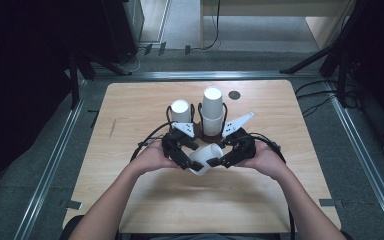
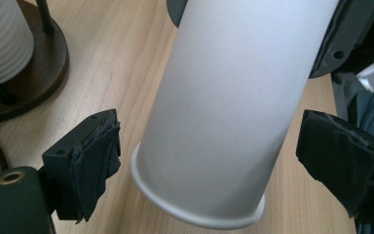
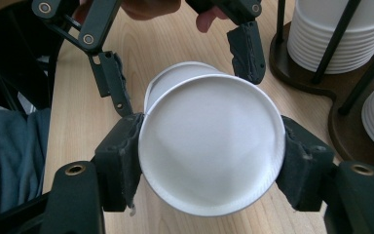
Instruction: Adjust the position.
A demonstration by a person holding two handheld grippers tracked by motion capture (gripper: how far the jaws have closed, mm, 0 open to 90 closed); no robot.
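Observation:
A single white paper cup [image 1: 206,159] lies on its side just above the wooden table [image 1: 130,130], between my two grippers. My right gripper [image 1: 221,161] is shut on it. In the right gripper view the cup's flat base [image 3: 209,151] faces the camera and both pads [image 3: 121,156] press its sides. My left gripper [image 1: 189,161] is open around the cup's rim end. In the left gripper view the cup [image 2: 233,107] sits between the pads [image 2: 97,161], with a gap on each side.
Just behind the grippers stands a dark brown wire-post holder [image 1: 200,132] carrying a short stack of white cups [image 1: 180,111] and a taller stack [image 1: 212,107]. A small dark disc [image 1: 234,94] lies on the table at the back. The table's near half is bare wood.

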